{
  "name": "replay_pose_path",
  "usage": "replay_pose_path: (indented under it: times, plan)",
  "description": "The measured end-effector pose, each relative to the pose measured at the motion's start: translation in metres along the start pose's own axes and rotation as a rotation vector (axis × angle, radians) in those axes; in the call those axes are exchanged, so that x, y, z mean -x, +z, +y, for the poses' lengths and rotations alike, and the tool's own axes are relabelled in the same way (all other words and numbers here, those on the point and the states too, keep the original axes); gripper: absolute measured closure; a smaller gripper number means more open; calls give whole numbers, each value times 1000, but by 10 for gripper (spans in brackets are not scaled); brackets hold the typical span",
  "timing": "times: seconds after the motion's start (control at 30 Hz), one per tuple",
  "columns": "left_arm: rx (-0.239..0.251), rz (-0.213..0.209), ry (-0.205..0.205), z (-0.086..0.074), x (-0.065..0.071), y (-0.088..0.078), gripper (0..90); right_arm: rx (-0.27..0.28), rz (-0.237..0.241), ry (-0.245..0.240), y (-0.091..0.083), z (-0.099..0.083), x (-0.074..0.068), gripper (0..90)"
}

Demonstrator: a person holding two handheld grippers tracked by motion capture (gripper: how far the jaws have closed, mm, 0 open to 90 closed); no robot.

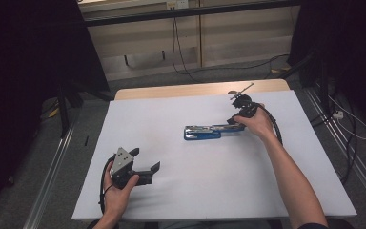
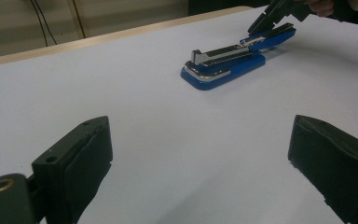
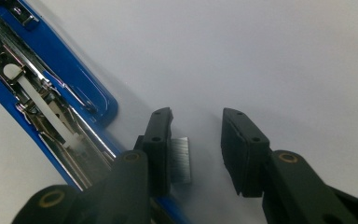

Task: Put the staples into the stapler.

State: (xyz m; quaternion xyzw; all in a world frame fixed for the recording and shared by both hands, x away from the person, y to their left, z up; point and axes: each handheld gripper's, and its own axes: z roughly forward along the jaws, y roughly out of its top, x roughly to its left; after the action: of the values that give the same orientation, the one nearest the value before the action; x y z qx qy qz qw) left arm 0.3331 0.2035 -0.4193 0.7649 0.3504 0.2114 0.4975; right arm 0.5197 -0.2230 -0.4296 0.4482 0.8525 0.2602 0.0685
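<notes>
1. Right gripper view: we're bracketing a staple strip (image 3: 181, 159) w/ the right claw (image 3: 196, 154), jaws not yet pinching, beside the opened blue stapler (image 3: 51, 93) mid-worktop (image 1: 171, 191).
2. Risk: the thin strip's likely skidding or snapping if we're closing off-centre.
3. Left claw (image 2: 200, 154) is idling, released.

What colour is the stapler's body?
Blue, with silver metal inner parts; the stapler lies opened on the white table, clearest in the left gripper view.

Your desk (image 1: 171, 200), wearing a white sheet with a wooden edge showing at the far side, is carrying an opened blue stapler (image 1: 203, 132) and a small staple strip (image 3: 181, 159) lying beside it.
</notes>
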Motion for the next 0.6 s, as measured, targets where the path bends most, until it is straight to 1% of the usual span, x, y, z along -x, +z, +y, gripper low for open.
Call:
replay_pose_path:
  times: [0.07, 0.1, 0.17, 0.3, 0.43, 0.6]
  plan:
    - [-2, 0, 8, 0, 1, 0, 65, 0, 3, 5, 0, 0, 0, 680]
    - [-5, -3, 14, 0, 1, 0, 65, 0, 4, 5, 0, 0, 0, 682]
    - [-3, -6, 13, 0, 2, 0, 65, -1, 4, 11, -1, 0, 1, 673]
    - [-4, -7, 12, 0, 2, 1, 65, 0, 29, 17, 0, 1, 1, 656]
    - [-4, -5, 13, 0, 2, 1, 65, -11, 37, 6, 2, 5, -1, 653]
    - [-7, -6, 19, 0, 3, 1, 65, -28, 32, -8, 8, 5, -3, 696]
